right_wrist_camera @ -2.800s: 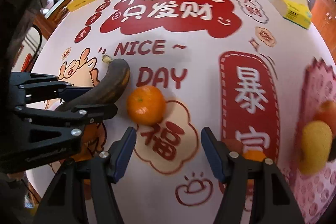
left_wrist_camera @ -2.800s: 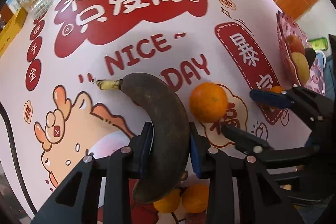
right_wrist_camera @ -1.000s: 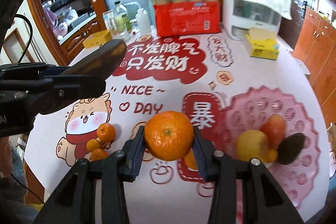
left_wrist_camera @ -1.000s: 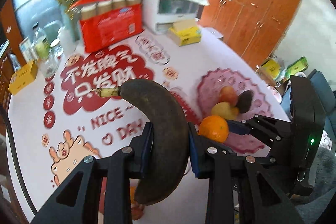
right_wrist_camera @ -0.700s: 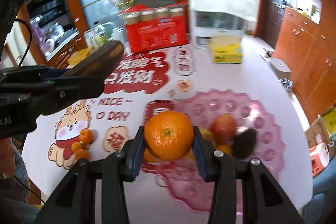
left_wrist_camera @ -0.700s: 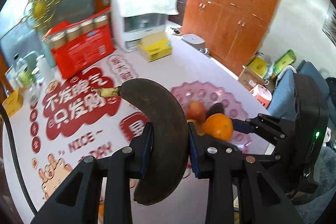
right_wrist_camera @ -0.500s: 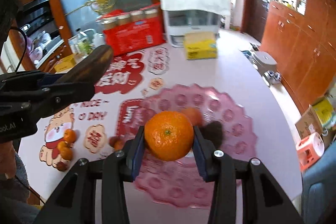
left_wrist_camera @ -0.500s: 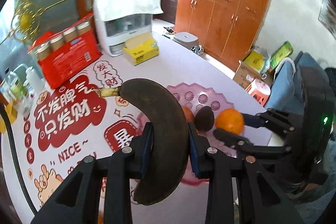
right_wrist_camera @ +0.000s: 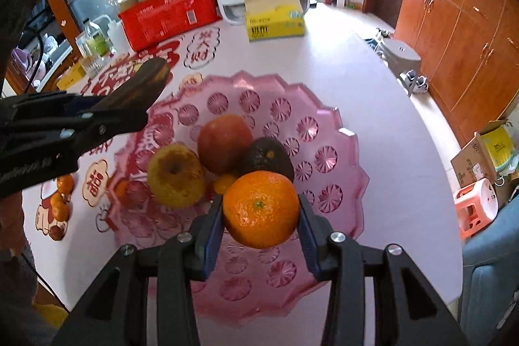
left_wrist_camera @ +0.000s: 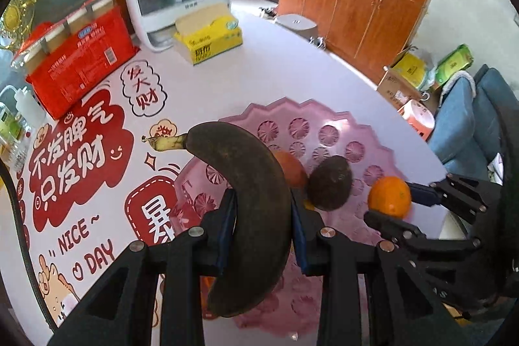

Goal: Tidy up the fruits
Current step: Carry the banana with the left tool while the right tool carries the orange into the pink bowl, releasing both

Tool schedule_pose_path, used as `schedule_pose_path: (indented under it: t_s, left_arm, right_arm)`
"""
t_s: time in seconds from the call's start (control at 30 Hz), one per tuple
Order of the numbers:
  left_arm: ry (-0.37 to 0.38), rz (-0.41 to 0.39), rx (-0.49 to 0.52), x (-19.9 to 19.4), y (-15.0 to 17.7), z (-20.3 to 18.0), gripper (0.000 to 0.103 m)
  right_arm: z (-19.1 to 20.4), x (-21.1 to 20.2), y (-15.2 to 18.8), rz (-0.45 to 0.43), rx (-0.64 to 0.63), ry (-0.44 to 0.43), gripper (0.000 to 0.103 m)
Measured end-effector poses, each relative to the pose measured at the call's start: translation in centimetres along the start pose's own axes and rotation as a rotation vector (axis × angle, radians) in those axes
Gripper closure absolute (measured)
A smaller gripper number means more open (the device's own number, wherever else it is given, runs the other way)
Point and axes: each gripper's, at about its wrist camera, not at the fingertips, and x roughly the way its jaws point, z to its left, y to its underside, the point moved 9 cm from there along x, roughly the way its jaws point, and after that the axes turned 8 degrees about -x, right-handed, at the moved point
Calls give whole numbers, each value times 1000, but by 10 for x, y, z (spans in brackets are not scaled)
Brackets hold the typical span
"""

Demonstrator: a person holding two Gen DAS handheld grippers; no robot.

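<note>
The left gripper (left_wrist_camera: 261, 231) is clamped tight on a blackened banana (left_wrist_camera: 246, 209), its pads pressing the sides of the fruit near the middle, with the stem end pointing up and away. The right gripper (right_wrist_camera: 261, 221) is closed on an orange (right_wrist_camera: 261, 209), pads at opposite sides of its widest part. Both hang in the air above the pink tray (right_wrist_camera: 337, 171), neither fruit touching it.

A banana this dark is probably soft and easily bruised or split, so the squeeze at mid-body looks about as firm as it should get; the curve helps keep it from sliding through. The orange is firm and round with a slightly waxy skin, so it can roll once let go; holding it across the widest part is the safe place.

In the tray lie an apple (right_wrist_camera: 225, 142), a yellow fruit (right_wrist_camera: 175, 180) and an avocado (right_wrist_camera: 267, 156), touching each other, with what may be a small orange half hidden among them. Bare tray nearer the grippers offers room, and the raised rim should stop rolling.
</note>
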Motion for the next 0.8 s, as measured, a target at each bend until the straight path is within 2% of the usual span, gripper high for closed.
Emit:
schedule_pose_path:
  t_s: [0.1,0.23,0.43,0.53,0.6,0.67,0.73,0.8]
  left_arm:
    - [-36,20,28,22,-3,1,73]
    - [-99,36,116,45,-4,-2,73]
    - [-121,67,171,66,-2,-6,72]
    - [-136,79,211,71,3,-10,68]
    - [-135,78,225,69,4,-14,60]
    - [-127,69,231,63,5,-17,30]
    - [-133,41,248,53,5,-20,23]
    - [-133,31,265,45,8,-21,21]
  right_arm:
    - [-2,13,4,30,-8,-17,60]
    - [-5,28,6,59,-20,-29,60]
    - [-11,41,8,84,-9,-26,58]
    - [-13,45,7,88,-10,-9,57]
    - [-14,48,8,95,1,-18,55]
    - [-14,49,7,96,9,-25,53]
    - [-13,49,7,96,10,-27,51]
    - [-12,48,7,93,2,-20,49]
